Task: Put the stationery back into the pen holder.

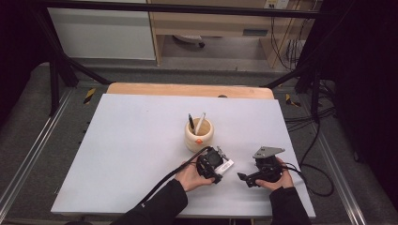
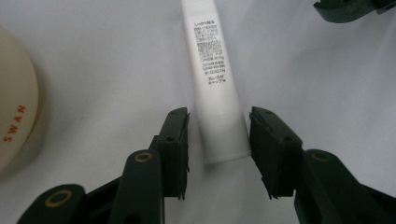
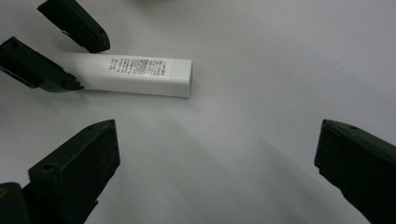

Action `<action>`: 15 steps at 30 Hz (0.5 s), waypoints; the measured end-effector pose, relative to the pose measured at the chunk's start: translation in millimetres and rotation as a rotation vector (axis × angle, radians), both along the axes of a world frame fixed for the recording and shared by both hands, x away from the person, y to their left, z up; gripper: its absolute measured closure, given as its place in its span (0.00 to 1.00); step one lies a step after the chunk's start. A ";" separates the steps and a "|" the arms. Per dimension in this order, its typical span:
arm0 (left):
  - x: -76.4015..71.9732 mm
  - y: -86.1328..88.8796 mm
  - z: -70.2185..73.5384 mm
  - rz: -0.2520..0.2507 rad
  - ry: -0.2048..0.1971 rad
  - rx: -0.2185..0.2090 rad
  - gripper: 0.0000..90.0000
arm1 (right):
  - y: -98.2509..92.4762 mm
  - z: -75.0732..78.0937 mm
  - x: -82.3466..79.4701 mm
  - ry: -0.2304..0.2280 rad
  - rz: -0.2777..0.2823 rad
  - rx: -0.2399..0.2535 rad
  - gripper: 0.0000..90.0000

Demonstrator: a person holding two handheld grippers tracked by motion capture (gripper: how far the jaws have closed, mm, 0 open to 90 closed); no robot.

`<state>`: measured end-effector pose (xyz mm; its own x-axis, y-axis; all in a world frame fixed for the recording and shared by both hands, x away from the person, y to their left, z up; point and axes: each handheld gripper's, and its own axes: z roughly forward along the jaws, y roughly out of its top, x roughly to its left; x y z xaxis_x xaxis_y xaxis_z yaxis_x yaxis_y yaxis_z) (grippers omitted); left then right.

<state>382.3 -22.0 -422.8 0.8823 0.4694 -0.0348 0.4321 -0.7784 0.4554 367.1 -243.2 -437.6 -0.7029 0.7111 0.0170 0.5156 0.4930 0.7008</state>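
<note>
White tube (image 2: 215, 88) lies flat on desk near front edge, beside cup (image 1: 199, 135); left gripper (image 2: 218, 140) straddles its end, jaws not yet clamped; right gripper (image 3: 215, 163) gapes, empty; next: squeeze, lift.

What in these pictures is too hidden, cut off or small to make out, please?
- White tube: left gripper view, top edge cuts off its far end.
- Tube's small print: blurred in both gripper views.
- Cream cup: left edge cuts it off there.
- Pens in the cup: high view, too small to identify.
</note>
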 end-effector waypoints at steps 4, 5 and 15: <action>-0.4 -4.7 0.0 -0.004 0.000 0.016 0.68 | 0.1 0.0 -0.2 0.002 0.004 -0.002 0.01; 0.0 -5.0 0.1 -0.004 0.000 0.020 0.69 | 0.1 0.0 -0.3 0.002 0.004 -0.002 0.01; 1.1 -7.4 -1.9 0.007 0.021 0.044 0.73 | -0.1 0.7 -0.3 0.004 0.008 0.004 0.01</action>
<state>383.5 -29.3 -424.7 0.8781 0.4774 -0.0322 0.4469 -0.7943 0.4116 366.8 -243.3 -436.9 -0.7082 0.7056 0.0228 0.5147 0.4940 0.7007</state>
